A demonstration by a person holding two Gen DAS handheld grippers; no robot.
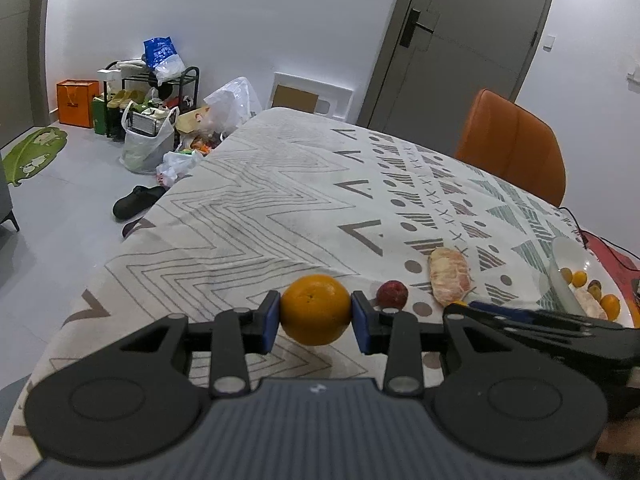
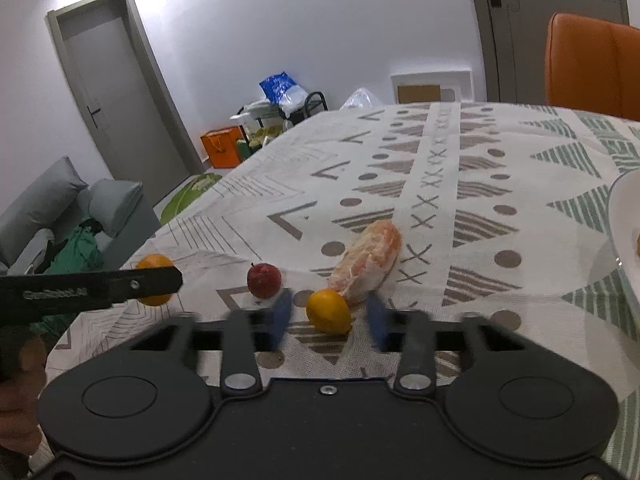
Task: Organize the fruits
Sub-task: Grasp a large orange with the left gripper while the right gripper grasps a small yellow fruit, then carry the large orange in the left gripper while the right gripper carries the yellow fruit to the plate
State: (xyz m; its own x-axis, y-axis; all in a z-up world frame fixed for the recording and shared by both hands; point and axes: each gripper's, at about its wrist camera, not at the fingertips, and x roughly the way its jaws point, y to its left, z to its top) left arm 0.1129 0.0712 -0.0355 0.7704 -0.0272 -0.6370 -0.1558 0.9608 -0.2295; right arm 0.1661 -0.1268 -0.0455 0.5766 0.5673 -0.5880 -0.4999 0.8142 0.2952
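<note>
Two grippers up: my left gripper (image 1: 315, 322) is clamped on an orange (image 1: 315, 309), held just above the patterned tablecloth (image 1: 248, 200). Right gripper (image 2: 329, 318) has fingers apart w/ a small yellow citrus (image 2: 329, 312) between them, not touching, blurred. Red plum (image 2: 263, 280) and peeled pomelo segment (image 2: 366, 266) lie near it; white bowl (image 1: 576, 256) at right holds more fruit.
</note>
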